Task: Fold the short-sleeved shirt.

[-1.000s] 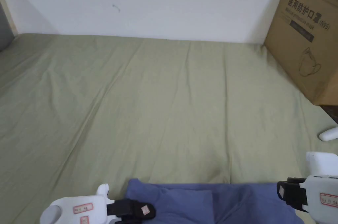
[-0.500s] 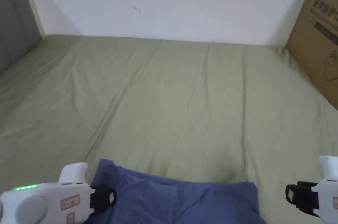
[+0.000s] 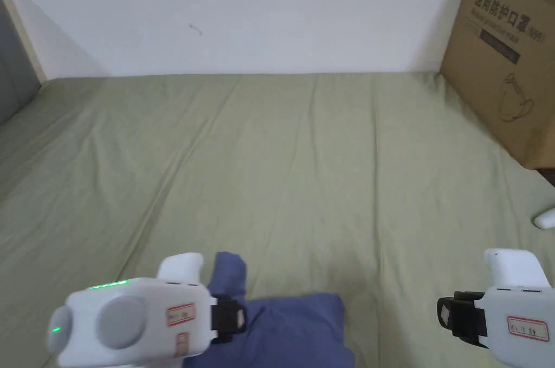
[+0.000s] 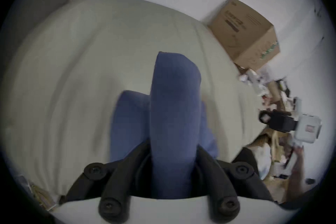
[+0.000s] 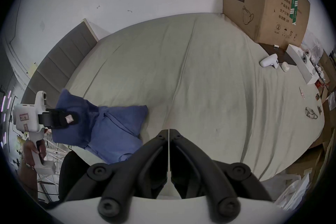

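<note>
At the lower left of the head view we see the left gripper (image 3: 230,316), a white body with black jaws, clamped on a raised fold of the blue short-sleeved shirt (image 3: 292,331). In the left gripper view the cloth stands up as a thick roll between both jaws, which press on it from either side, so this gripper is holding the shirt (image 4: 172,118). In the right gripper view, at the left of the frame, a hand (image 5: 34,151) grasps the handle of that gripper (image 5: 70,118), and the lifted part of the garment hangs from it while the rest lies bunched on the bed.

The shirt sits at the bottom centre of the head view, near the front edge of the bed (image 3: 303,168), whose pale green sheet runs creased up to the white wall (image 3: 260,6).

At the lower right of the head view the right gripper (image 3: 444,317) hovers above the sheet, well apart from the shirt. In its own view the two jaws meet with only a hairline between them and nothing held: it is closed and empty (image 5: 169,130).

A cardboard box (image 3: 509,55) stands at the upper right corner of the bed, and a white controller (image 5: 270,63) lies on the sheet near it.
</note>
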`<state>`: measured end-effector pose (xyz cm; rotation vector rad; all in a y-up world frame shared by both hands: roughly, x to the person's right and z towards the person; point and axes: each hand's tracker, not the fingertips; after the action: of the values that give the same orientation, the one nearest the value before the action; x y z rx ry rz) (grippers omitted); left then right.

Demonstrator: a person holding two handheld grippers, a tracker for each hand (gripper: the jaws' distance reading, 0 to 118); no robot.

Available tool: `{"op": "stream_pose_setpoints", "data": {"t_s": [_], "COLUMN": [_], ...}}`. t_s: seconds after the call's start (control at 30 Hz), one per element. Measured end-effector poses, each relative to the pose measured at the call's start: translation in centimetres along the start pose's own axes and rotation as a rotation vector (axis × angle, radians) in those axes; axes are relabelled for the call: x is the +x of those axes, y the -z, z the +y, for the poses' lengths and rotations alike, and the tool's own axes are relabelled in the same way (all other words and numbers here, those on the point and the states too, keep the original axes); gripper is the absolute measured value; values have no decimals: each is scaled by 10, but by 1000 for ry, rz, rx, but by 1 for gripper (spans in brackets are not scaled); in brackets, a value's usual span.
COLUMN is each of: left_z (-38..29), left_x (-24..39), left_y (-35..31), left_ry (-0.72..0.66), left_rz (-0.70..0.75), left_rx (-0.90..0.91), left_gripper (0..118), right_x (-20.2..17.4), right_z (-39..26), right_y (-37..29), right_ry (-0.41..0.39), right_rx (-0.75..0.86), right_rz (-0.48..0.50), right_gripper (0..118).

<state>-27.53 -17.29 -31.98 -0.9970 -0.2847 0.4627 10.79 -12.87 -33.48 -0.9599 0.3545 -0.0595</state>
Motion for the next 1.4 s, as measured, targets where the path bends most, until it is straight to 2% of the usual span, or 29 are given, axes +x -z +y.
{"op": "stream_pose_setpoints", "data": {"t_s": [0.1, 0.17, 0.2, 0.23, 0.3, 0.37, 0.4, 0.43, 0.47, 0.53, 0.57, 0.6, 0.63, 0.67, 0.7, 0.87, 1.0, 1.17, 1.3, 1.37, 1.4], "left_z": [6, 7, 7, 0, -4, -5, -4, -3, -2, 8, 9, 10, 13, 14, 14, 10, -5, -31, -36, -38, -36], "left_x": [25, 37, 39, 53, 55, 41, 39, 36, 34, 27, 25, 23, 22, 23, 26, 44, 58, 62, 72, 82, 85], "left_y": [48, 75, 86, 87, 86, 89, 81, 71, 61, 37, 29, 20, 13, 9, 7, 33, 88, 144, 145, 140, 129], "left_ry": [-11, 1, 12, -1, -42, -56, -57, -54, -45, -2, 26, 46, 76, 95, 113, 116, 103, 148, 47, 55, 72], "left_rz": [-74, -20, -14, -56, -165, -256, -288, -300, -279, -183, -133, -104, -83, -71, -67, -145, -175, -65, -170, -287, -380], "left_rx": [-83, -136, -165, -186, -197, -174, -153, -129, -99, -44, -30, -6, 11, 12, 0, -80, -232, -342, -355, -386, -322], "left_gripper": [9, 15, 26, 38, 71, 91, 107, 115, 115, 113, 109, 90, 63, 28, 1, 1, 1, 1, 1, 1, 1], "right_x": [7, 17, 20, 22, 18, 19, 23, 24, 25, 26, 25, 25, 25, 21, 21, 24, 24, 25, 29, 31, 32], "right_z": [-2, -3, -3, -4, -6, -6, -5, -4, -3, -2, -1, 0, 1, 3, 4, 2, 7, 4, -1, -2, -3], "right_y": [-4, -5, -5, -5, -7, -7, -4, -2, -1, 1, 1, 2, 2, 1, 1, -10, -23, -34, -32, -31, -32], "right_ry": [15, 38, 47, 52, 47, 40, 39, 42, 47, 53, 53, 53, 53, 53, 52, 60, 80, 53, 63, 64, 69], "right_rx": [8, 11, 10, 8, 3, 2, 2, 1, 1, 6, 10, 16, 20, 21, 22, 115, 117, 117, 105, 97, 95], "right_rz": [-18, -20, -17, -17, -25, -33, -34, -32, -28, -23, -24, -24, -22, -17, -12, -26, -16, -75, -73, -75, -73], "right_gripper": [0, 0, 0, 0, 0, 0, 0, 0, 0, 0, 0, 0, 0, 0, 0, 0, 0, 0, 0, 0, 0]}}
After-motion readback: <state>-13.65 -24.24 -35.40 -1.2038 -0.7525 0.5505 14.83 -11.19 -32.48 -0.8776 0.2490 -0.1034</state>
